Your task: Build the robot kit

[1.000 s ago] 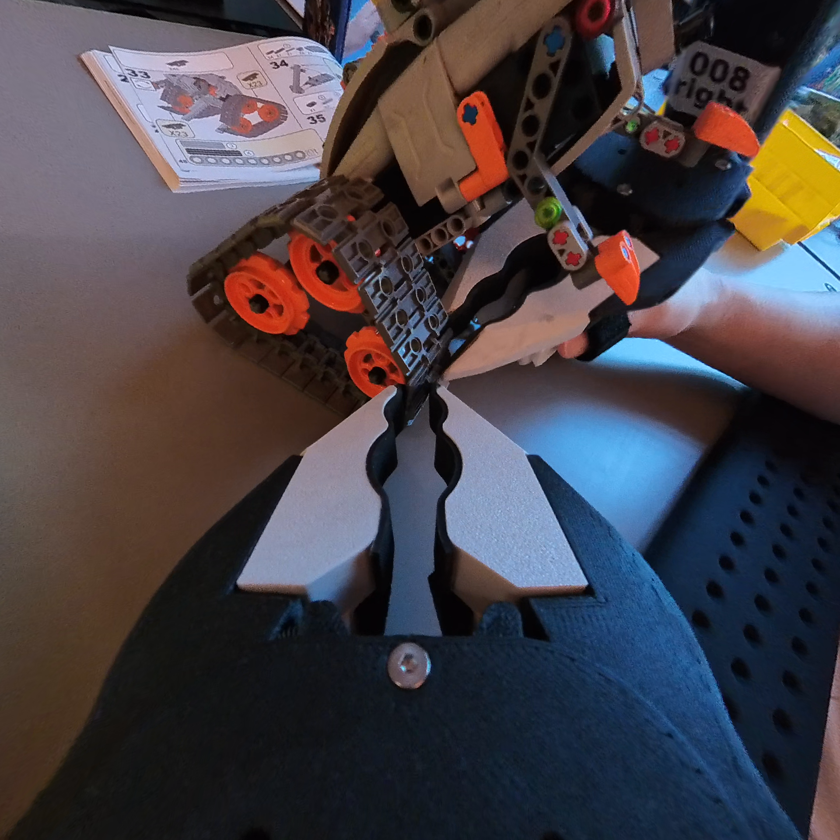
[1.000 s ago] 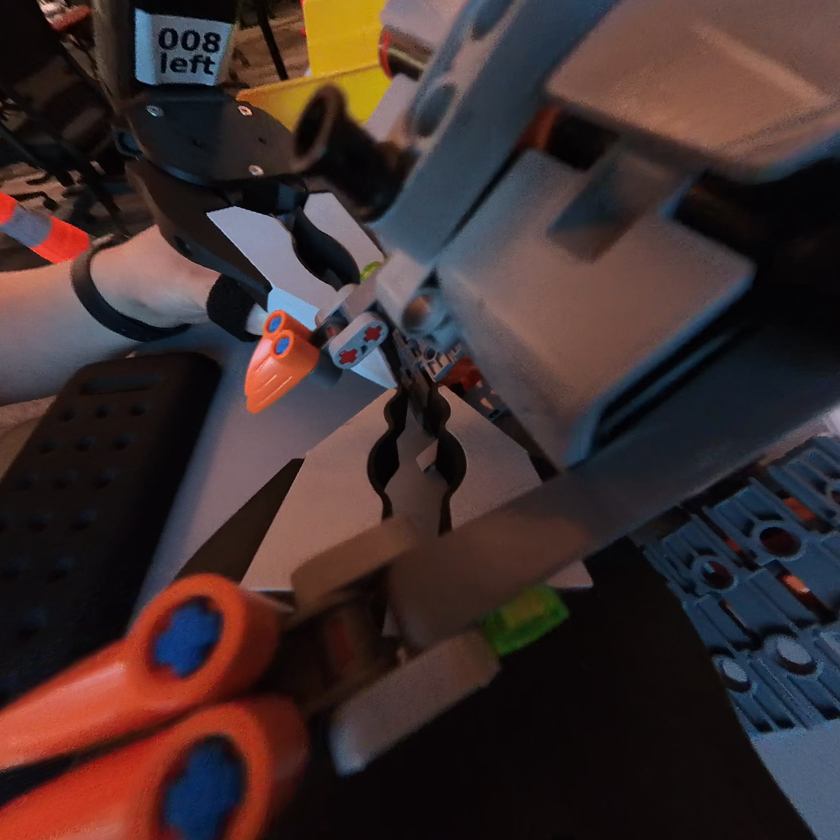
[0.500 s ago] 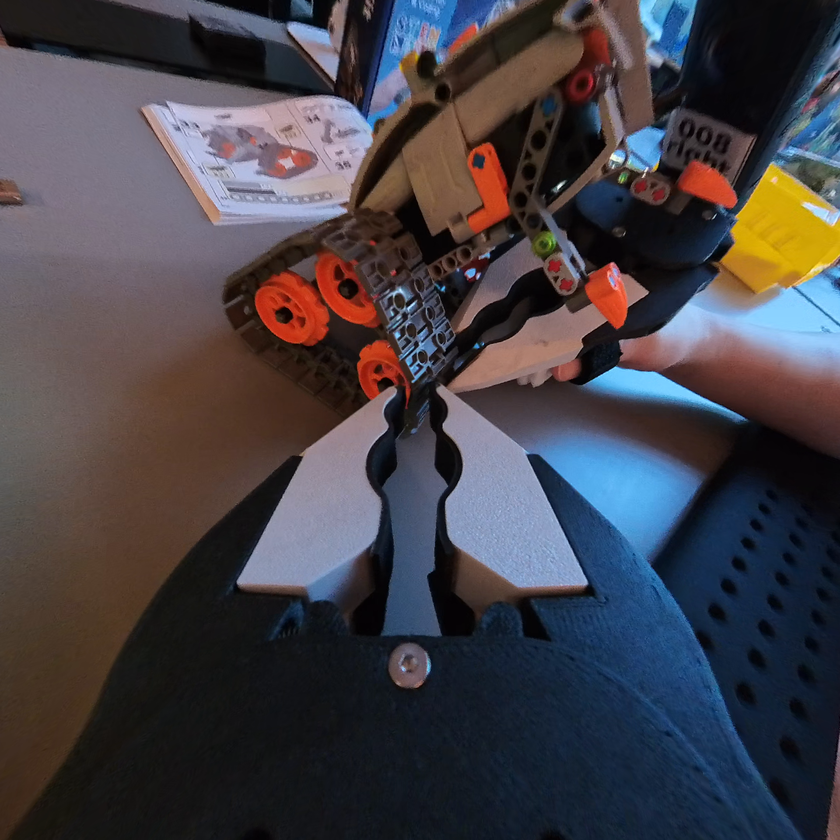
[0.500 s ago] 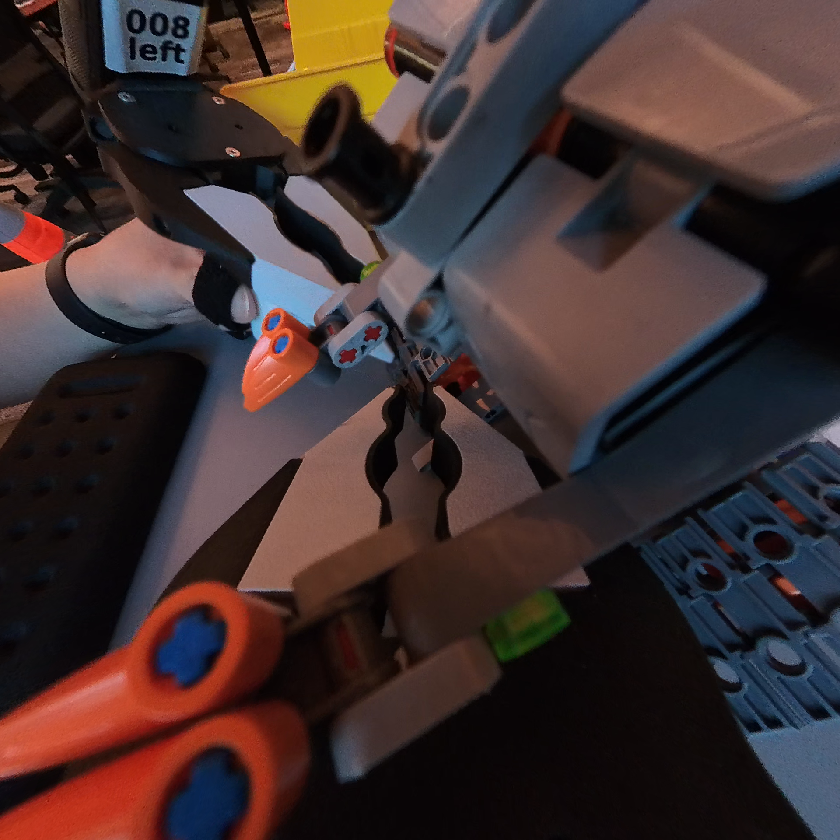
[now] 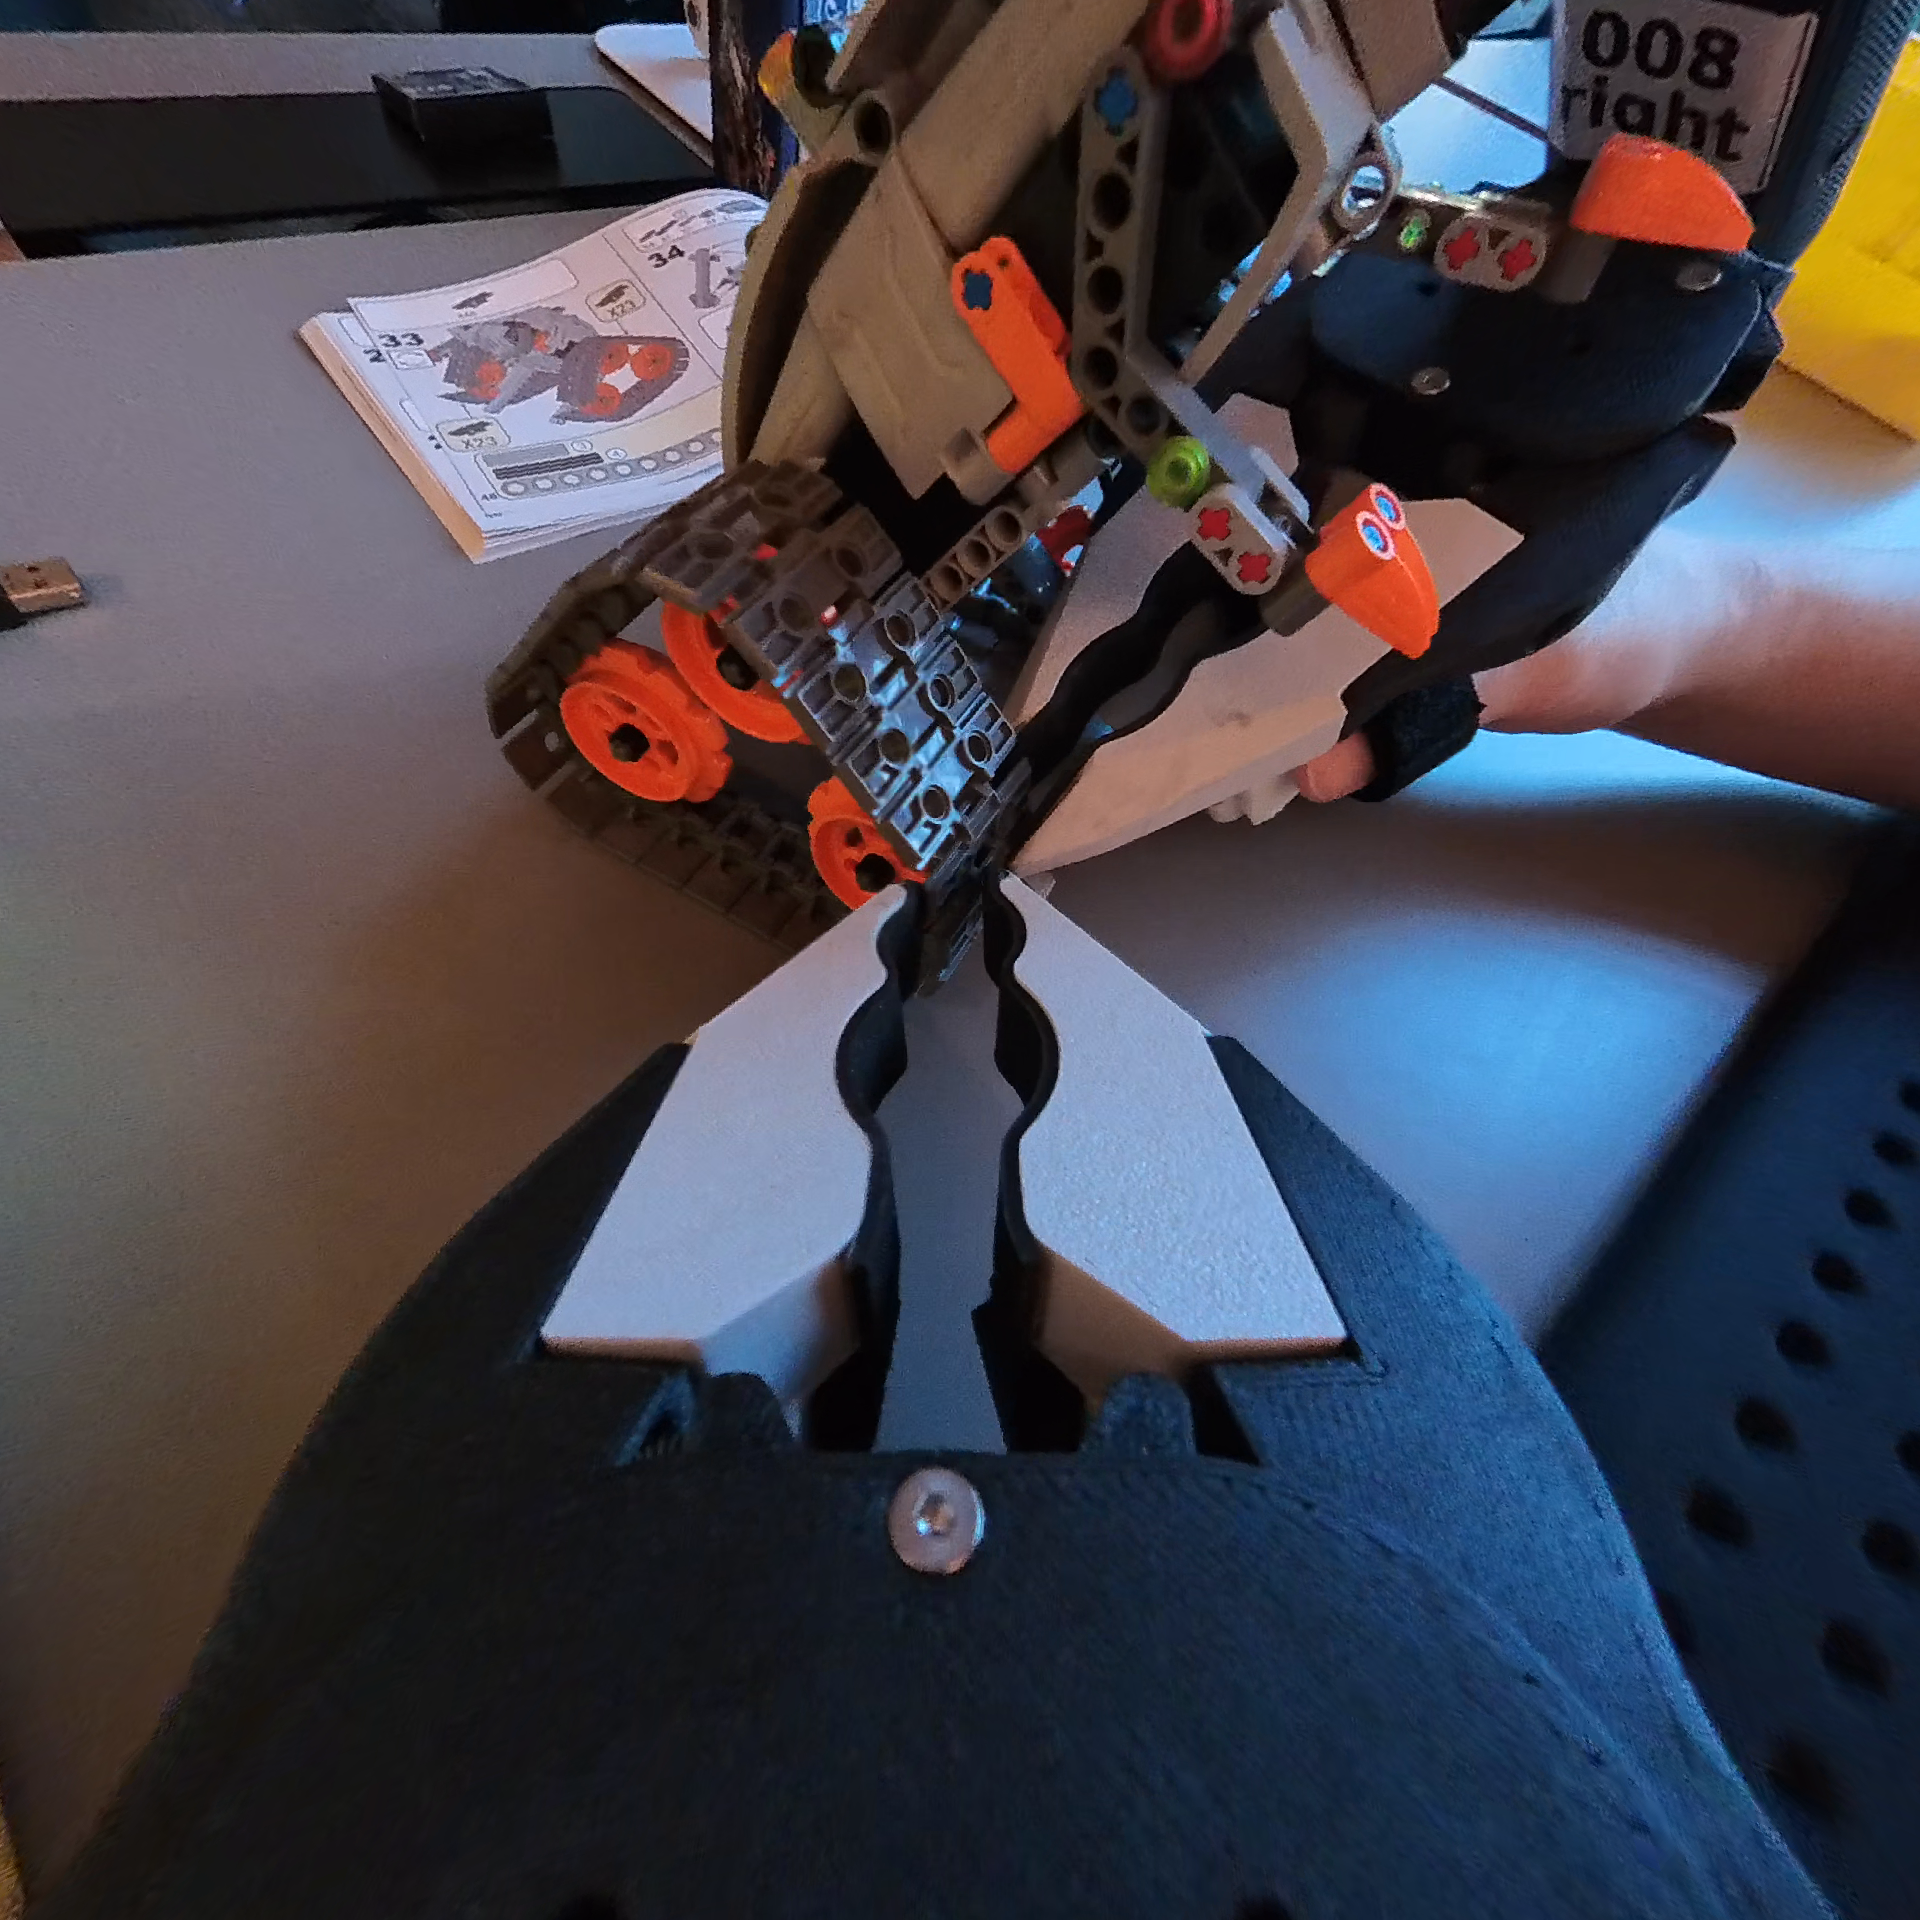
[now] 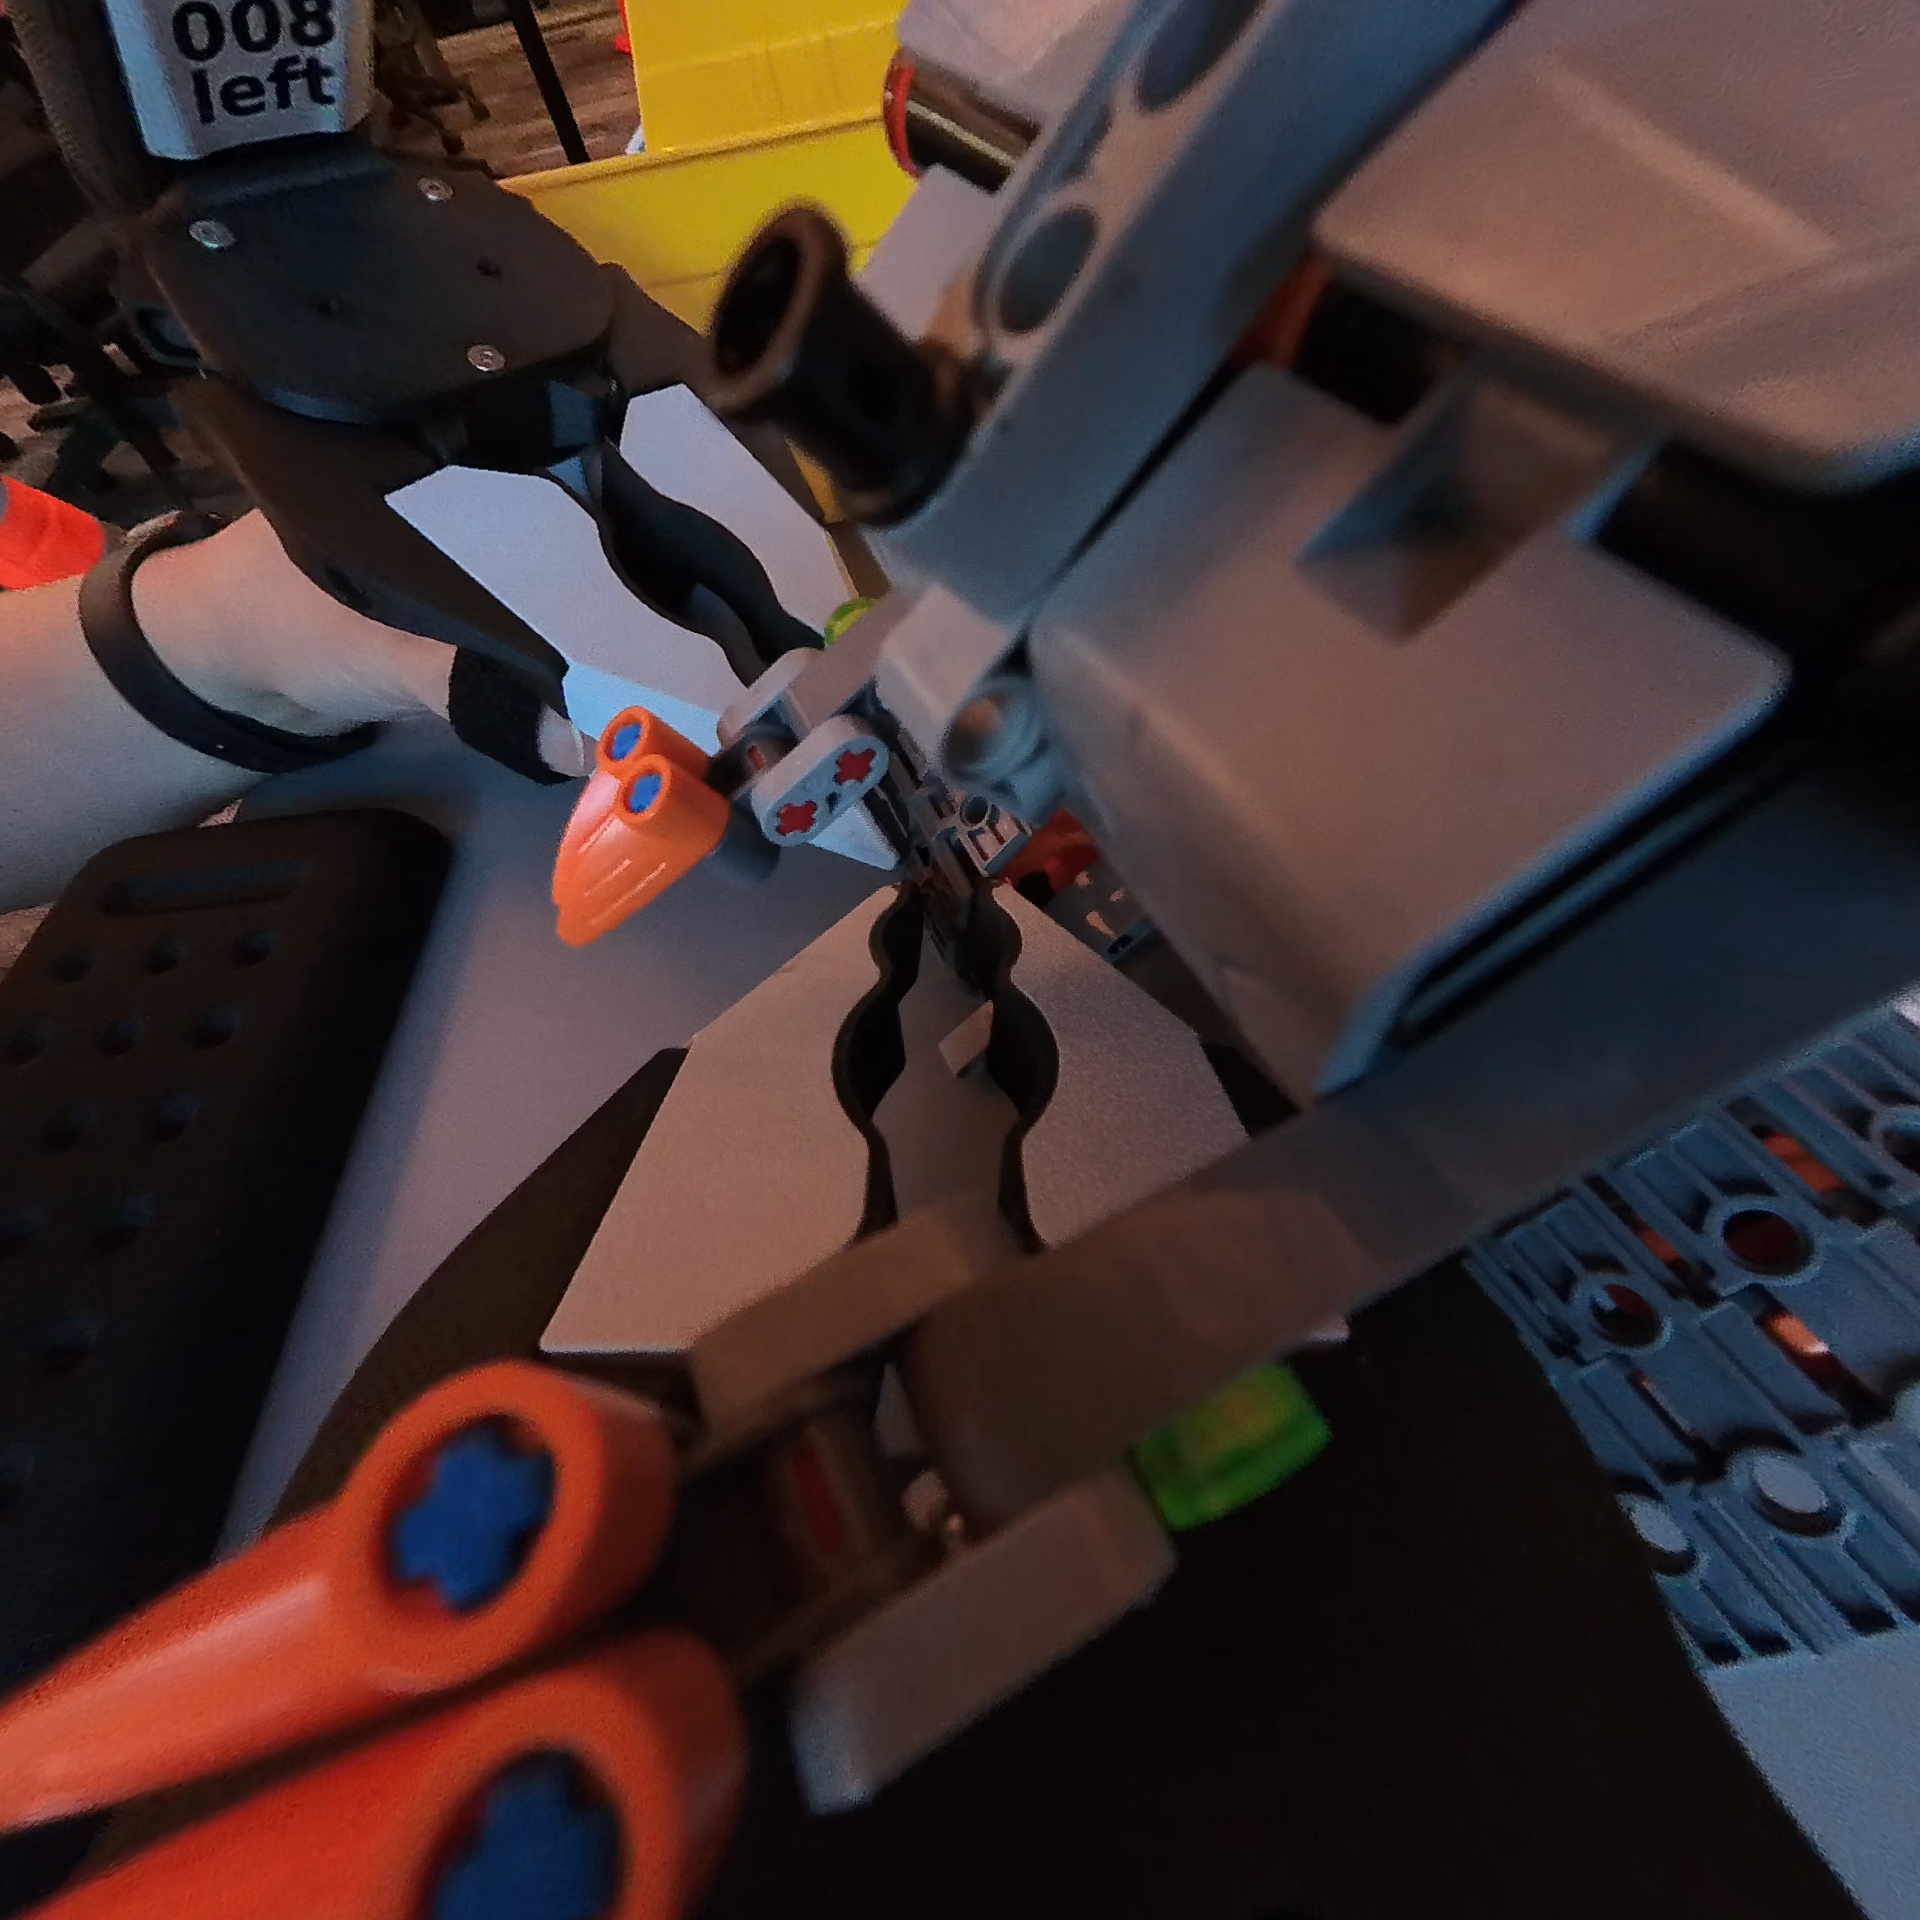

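Observation:
A tracked toy vehicle (image 5: 894, 343) built from bricks has a grey body, orange wheels and dark grey tracks (image 5: 894, 707). It is tilted up, with one track end resting on the grey table (image 5: 260, 935). My left gripper (image 5: 951, 920) is shut on a loose end of the track. My right gripper (image 5: 1018, 847) comes in from the right and is shut on the same track end, tip to tip with the left. In the right wrist view the right gripper (image 6: 951, 920) pinches the track link, the left gripper (image 6: 883, 847) meets it from the upper left, and the model (image 6: 1351, 675) fills the view close up.
An open instruction booklet (image 5: 540, 405) lies behind the model. A yellow bin (image 5: 1860, 312) stands at the far right. A black perforated mat (image 5: 1766, 1247) lies at the right. A small grey piece (image 5: 42, 587) sits at the left edge. Orange claws (image 6: 623, 831) stick out from the model. The tips of both grippers are at nearly the same place.
Both grippers have stayed shut on the track end. The left wrist view has swung, so the booklet now sits farther right, partly behind the model, and the model appears closer again.

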{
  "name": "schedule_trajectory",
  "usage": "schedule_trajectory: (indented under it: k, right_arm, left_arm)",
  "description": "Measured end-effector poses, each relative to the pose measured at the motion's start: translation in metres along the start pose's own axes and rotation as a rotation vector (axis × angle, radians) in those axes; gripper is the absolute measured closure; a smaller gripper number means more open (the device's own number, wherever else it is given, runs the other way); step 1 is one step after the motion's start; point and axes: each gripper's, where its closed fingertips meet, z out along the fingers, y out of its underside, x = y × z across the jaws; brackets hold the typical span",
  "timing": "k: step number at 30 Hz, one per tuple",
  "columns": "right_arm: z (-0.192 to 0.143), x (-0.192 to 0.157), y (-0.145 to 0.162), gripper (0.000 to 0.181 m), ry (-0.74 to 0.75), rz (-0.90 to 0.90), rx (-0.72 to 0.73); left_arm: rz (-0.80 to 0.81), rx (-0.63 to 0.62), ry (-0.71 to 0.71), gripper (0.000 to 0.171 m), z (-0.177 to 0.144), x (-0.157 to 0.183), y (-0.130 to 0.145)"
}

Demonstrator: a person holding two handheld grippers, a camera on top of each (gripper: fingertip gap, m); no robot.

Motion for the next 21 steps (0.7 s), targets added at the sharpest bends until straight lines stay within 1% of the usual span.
schedule_trajectory:
  k: [4,11,21]
  right_arm:
    - [-0.0001,-0.0002,-0.0001,0.172,0.005,0.005,0.004]
    - [-0.0005,0.0019,-0.0015,0.171,0.003,0.067,0.024]
    - [0.0004,0.0034,-0.0008,0.168,0.031,0.056,0.009]
  left_arm:
    - [-0.036,-0.005,0.039,0.163,0.0004,0.001,0.0007]
    - [-0.021,-0.01,0.025,0.163,0.0025,0.0012,0.0005]
    - [-0.069,-0.007,0.028,0.164,0.0035,-0.0005,0.0002]
